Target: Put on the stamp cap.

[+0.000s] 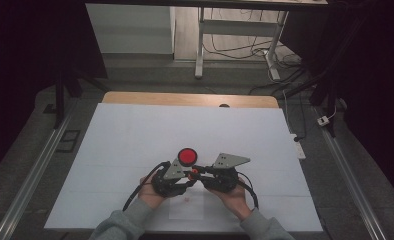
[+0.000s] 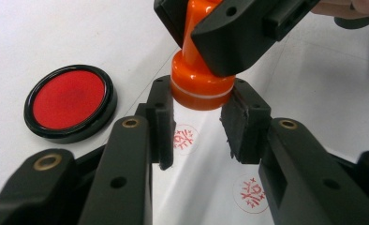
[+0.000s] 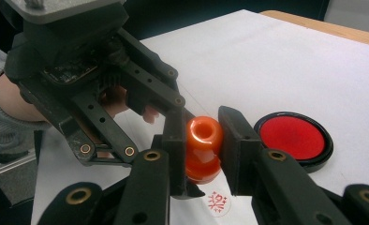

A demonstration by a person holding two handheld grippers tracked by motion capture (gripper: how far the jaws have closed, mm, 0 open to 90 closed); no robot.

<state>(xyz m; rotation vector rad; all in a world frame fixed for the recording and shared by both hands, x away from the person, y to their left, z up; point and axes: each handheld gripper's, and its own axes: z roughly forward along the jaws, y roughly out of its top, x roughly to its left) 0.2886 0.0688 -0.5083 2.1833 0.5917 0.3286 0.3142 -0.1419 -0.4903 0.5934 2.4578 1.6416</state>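
The orange stamp (image 2: 199, 86) looks like shiny, smooth plastic; the black fingers (image 2: 246, 119) look dull; the white paper (image 1: 135, 135) is smooth.

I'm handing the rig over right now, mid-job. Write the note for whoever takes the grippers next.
Right gripper: shut on the orange stamp, gripping its handle.
Left gripper: shut on the stamp's base.
The stamp is held above the white sheet, clear of it.
Red ink pad: open, on the sheet just beyond the grippers.
Done: two red prints on the sheet below the stamp.
Left: probably more prints; whether the stamp needs ink first I cannot tell. Afterwards set the stamp down.
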